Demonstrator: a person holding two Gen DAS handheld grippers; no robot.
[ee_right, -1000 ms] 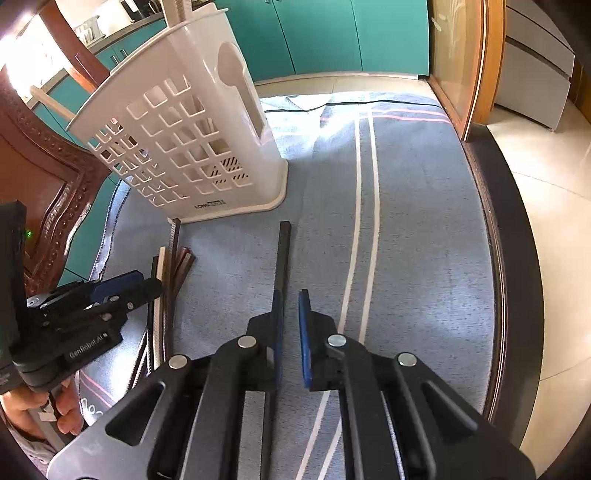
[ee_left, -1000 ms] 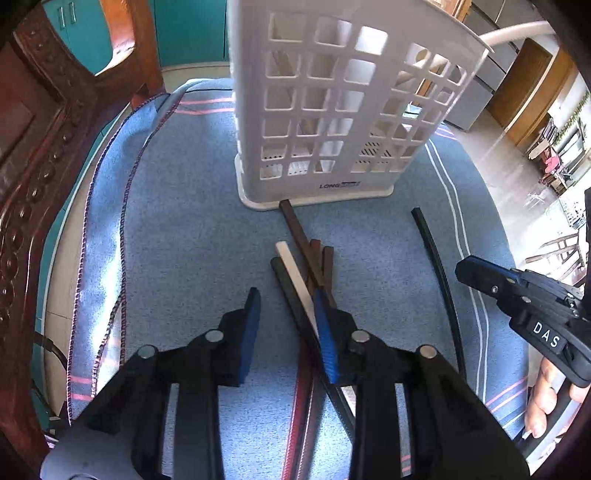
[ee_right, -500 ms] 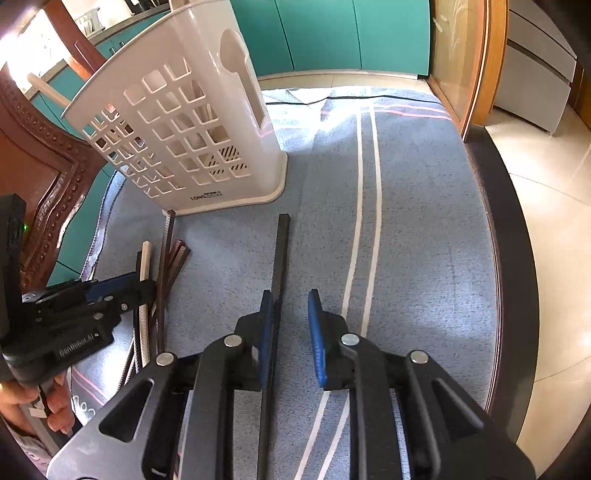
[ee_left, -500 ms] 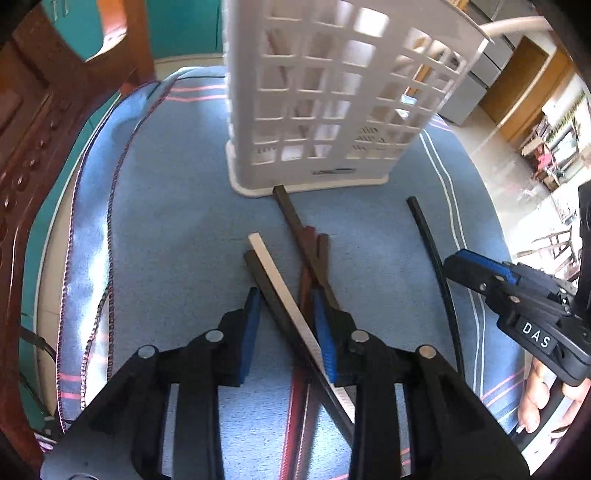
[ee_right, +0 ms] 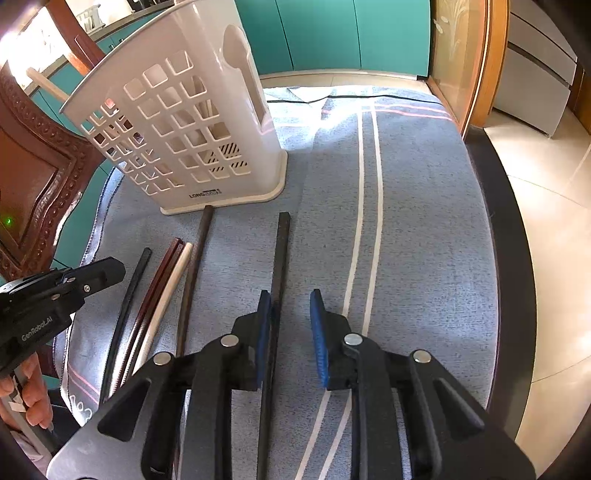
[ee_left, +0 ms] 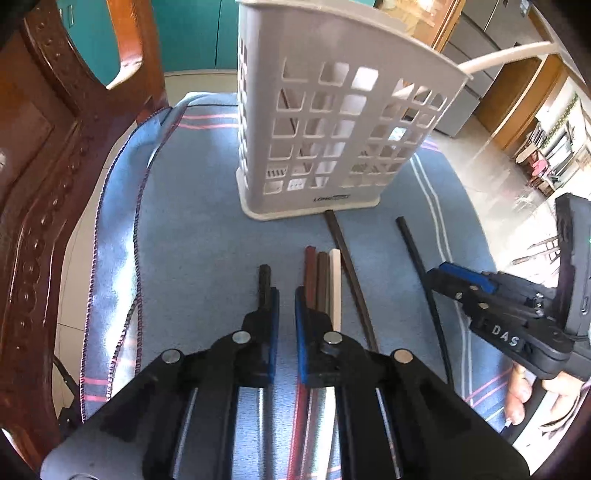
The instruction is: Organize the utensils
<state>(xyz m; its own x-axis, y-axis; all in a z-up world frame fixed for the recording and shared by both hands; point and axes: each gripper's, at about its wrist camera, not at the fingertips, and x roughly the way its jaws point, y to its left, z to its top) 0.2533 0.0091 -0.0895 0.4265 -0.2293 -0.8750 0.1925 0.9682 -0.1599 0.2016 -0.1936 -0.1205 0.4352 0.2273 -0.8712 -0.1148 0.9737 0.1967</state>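
Observation:
A white lattice utensil basket (ee_left: 332, 125) (ee_right: 192, 122) stands upright on a blue cloth. Several chopsticks lie in front of it: a black one (ee_left: 264, 280) (ee_right: 129, 299), two reddish-brown ones (ee_left: 312, 273) (ee_right: 162, 280), a white one (ee_left: 335, 280) (ee_right: 170, 284), a dark brown one (ee_left: 347, 258) (ee_right: 195, 258) and a long black one (ee_left: 421, 273) (ee_right: 279, 266). My left gripper (ee_left: 286, 299) is slightly open and empty, with the black chopstick just outside its left finger. My right gripper (ee_right: 290, 306) is open, the long black chopstick against its left finger.
A carved wooden chair (ee_left: 48, 177) stands close on the left. The blue cloth (ee_right: 417, 206) with white stripes covers a dark-rimmed table whose edge (ee_right: 509, 258) runs along the right. Teal cabinets (ee_right: 332, 33) are behind the basket.
My left gripper moved left off the chopstick bundle and narrowed its gap. My right gripper opened wider over the long black chopstick. The bundle now lies straighter.

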